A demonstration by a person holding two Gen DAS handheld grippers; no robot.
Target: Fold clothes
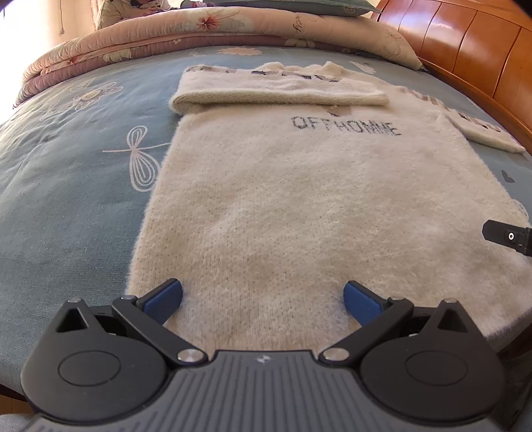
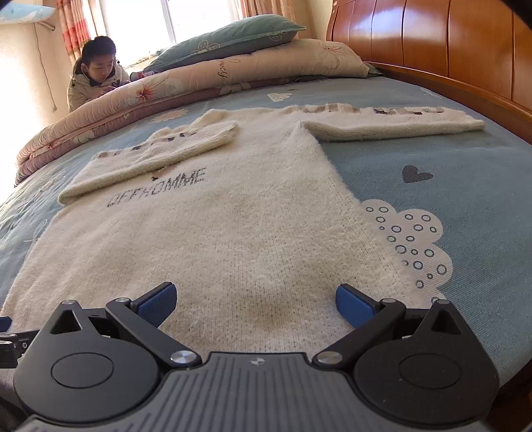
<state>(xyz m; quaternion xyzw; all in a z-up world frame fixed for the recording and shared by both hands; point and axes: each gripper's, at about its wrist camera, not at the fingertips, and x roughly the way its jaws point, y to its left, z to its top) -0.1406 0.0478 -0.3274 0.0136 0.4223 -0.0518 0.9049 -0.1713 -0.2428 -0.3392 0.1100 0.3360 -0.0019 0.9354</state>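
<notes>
1. Bed [image 2: 465, 186] fills both views, under a blue sheet printed with flowers, a dark heart [image 2: 415, 173] and a white bubbled cloud [image 2: 412, 239].
2. Headboard [image 2: 432, 40] of glossy orange-brown wood runs along the right side of the bed.
3. Quilt [image 2: 166, 89], pink and floral, lies folded in a long roll across the far edge, with a green pillow [image 2: 226, 41] on top of it.
4. Window light comes through striped curtains [image 2: 71, 30] behind the quilt, and a person [image 2: 96, 76] in a pale coat leans on the quilt's far side.
5. Sweater [image 1: 282, 206], cream and fuzzy, lies flat on the sheet with its hem nearest the cameras and the dark lettering "OFFHOMME" [image 1: 345, 125] across the chest.
6. Its left sleeve [image 1: 276, 89] is folded over the chest just above the lettering; the other sleeve [image 2: 392, 124] stretches straight out toward the headboard.
7. Left tool [image 1: 262, 299] has its blue pads spread wide apart over the hem near the sweater's left edge, with nothing between them; whether they touch the knit is unclear.
8. Right tool [image 2: 256, 302] is likewise spread wide and empty, over the hem near the sweater's right edge.
9. Each tool shows at the rim of the other's view, as a black part at the sweater's edge.
</notes>
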